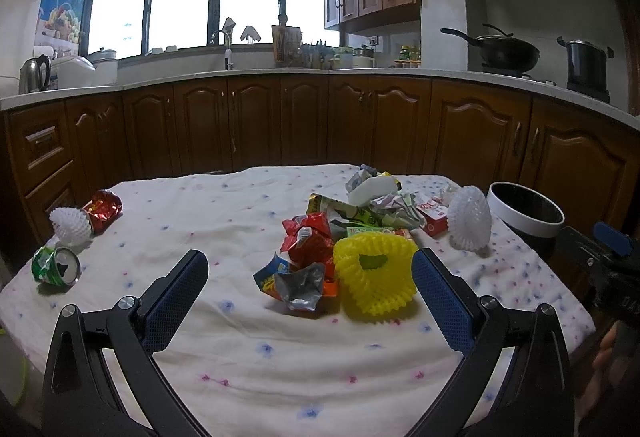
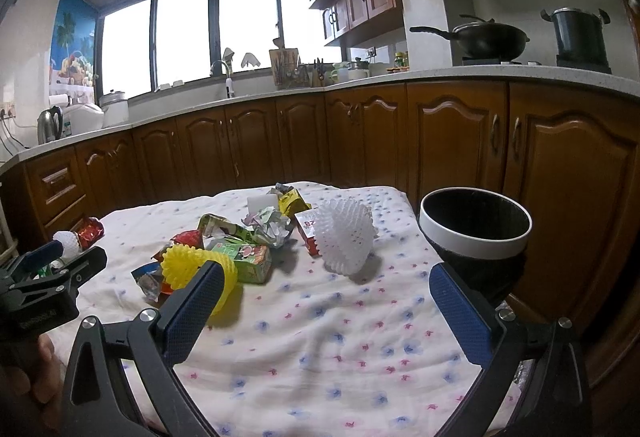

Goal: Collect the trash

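Trash lies on a table with a flowered cloth point(image 1: 248, 349). In the middle is a pile: a yellow foam net point(image 1: 374, 273), red wrappers point(image 1: 310, 241), a foil wrapper point(image 1: 298, 285), crumpled paper point(image 1: 394, 207) and a red carton point(image 1: 432, 219). A white foam net point(image 1: 469, 223) stands to the right. At the left lie a green can point(image 1: 56, 266), a red can point(image 1: 102, 207) and another white net point(image 1: 70, 225). A black bin with a white rim point(image 2: 476, 227) stands beside the table's right edge. My left gripper point(image 1: 310, 291) is open before the pile. My right gripper point(image 2: 326, 301) is open and empty over the cloth.
Brown kitchen cabinets point(image 1: 304, 121) and a counter run behind the table. A wok point(image 1: 502, 49) and a pot point(image 1: 586, 65) sit on the stove at the right. A kettle point(image 1: 34, 75) stands at the far left. The right gripper body point(image 1: 600, 261) shows at the left view's right edge.
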Demonstrator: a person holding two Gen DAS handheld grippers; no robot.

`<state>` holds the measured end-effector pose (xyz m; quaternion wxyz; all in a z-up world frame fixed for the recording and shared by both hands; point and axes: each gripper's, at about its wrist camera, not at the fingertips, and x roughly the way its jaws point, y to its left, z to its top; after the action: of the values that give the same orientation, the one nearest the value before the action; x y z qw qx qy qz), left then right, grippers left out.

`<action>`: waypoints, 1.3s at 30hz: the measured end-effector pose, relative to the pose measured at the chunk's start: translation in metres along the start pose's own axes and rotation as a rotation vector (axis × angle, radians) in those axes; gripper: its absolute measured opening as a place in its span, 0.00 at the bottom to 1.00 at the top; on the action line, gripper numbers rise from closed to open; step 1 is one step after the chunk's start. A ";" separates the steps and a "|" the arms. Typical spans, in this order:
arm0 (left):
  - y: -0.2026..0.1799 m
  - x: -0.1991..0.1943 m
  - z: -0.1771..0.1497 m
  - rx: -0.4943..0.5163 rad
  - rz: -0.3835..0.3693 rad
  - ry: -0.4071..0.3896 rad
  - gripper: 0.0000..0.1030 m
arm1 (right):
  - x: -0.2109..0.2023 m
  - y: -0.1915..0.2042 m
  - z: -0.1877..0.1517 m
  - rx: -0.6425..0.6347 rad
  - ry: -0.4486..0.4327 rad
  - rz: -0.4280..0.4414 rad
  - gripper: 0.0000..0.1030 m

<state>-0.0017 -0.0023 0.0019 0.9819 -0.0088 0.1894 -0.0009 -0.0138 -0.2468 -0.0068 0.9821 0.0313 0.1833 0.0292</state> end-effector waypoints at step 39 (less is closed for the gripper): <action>-0.019 0.085 0.011 0.105 -0.032 0.169 0.95 | 0.088 -0.041 0.027 0.116 0.181 0.080 0.99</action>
<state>0.0812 -0.0214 -0.0189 0.9614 0.0396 0.2709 -0.0271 0.0795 -0.2832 -0.0162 0.9562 0.0925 0.2710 0.0603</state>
